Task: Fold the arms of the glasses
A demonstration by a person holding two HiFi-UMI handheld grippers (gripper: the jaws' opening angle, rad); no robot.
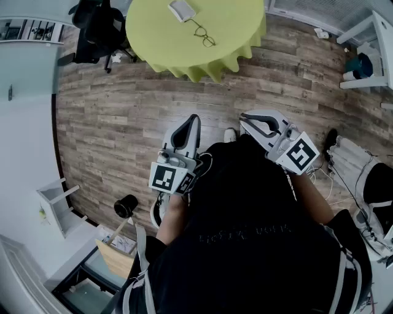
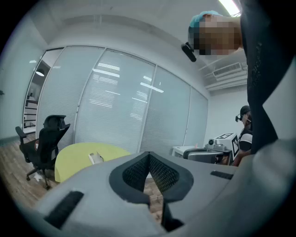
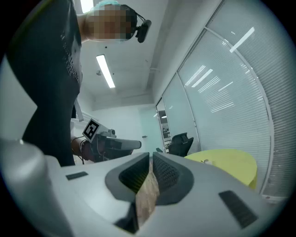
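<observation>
From above, the round table (image 1: 159, 30) sits far ahead of me under a smooth yellow-green cloth that hangs in soft scallops at its edge. The glasses (image 1: 204, 35) lie on it, thin dark wire frames, just beside a small white case (image 1: 182, 10). A black chair (image 1: 95, 27) stands left of the table on the grey-brown wood-plank floor (image 1: 123, 104). Both my grippers are held close in front of my body, well apart from the table, and both point toward it. My left gripper (image 1: 193, 122) is a pale grey shell with a dark ribbed lining, and its square-marked cube is at my wrist. My right gripper (image 1: 249, 119) is canted outward with its cube tipped to the side. In the left gripper view my two fingers meet at their tips. The black cross-hatched pads slope into a V that shows only floor, with nothing gripped. Past them are the yellow table, the white case, the chair and a wall of frosted glass with blinds. In the right gripper view my fingers stand all but together, with only a thin slit of plank floor between the ribbed pads, and they hold nothing. The table's yellow edge shows to the right, with the chair beyond it. My other gripper is held out level at the left.
</observation>
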